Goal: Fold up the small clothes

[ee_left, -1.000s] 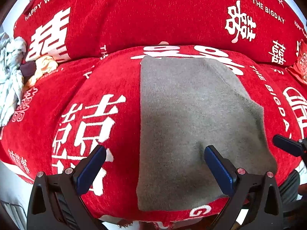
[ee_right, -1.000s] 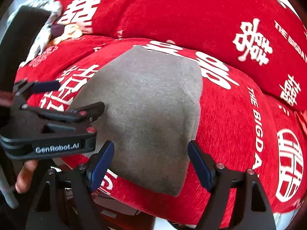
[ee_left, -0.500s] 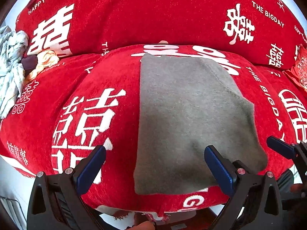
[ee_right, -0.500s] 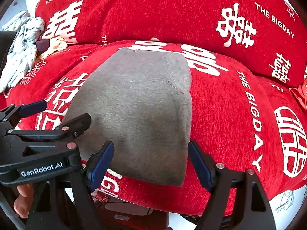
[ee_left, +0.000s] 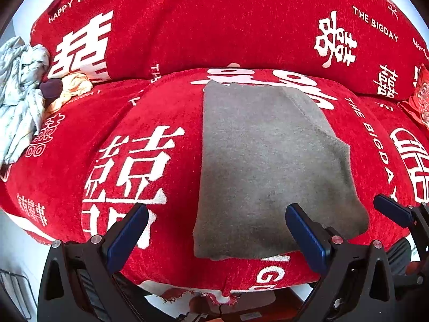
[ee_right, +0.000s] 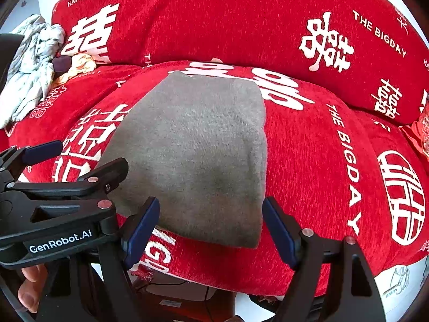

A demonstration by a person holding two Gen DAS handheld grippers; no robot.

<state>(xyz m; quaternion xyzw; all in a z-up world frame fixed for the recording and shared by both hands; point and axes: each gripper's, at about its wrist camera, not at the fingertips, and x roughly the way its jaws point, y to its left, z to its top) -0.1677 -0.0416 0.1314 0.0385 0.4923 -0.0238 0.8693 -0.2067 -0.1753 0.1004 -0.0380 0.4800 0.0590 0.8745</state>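
Observation:
A folded grey knitted garment (ee_left: 268,166) (ee_right: 198,155) lies flat on the red sofa seat (ee_left: 150,112), reaching close to the front edge. My left gripper (ee_left: 217,230) hovers open above the garment's near left corner, nothing between its blue pads. In the right wrist view the left gripper (ee_right: 75,158) shows from the side at the garment's left edge. My right gripper (ee_right: 211,228) is open too, held over the garment's near right corner, clear of the cloth. One of its blue fingertips (ee_left: 388,210) pokes in at the right of the left wrist view.
A red cover with white characters and lettering drapes the sofa seat and backrest (ee_right: 214,21). A heap of pale and yellow clothes (ee_left: 24,94) (ee_right: 34,61) lies at the far left of the seat. A red item (ee_left: 418,102) sits at the right end. The seat's front edge (ee_left: 203,281) lies just below the grippers.
Both grippers have drawn back and a little upward from the grey garment, so more of the seat's front edge shows. The garment lies still and both stay open.

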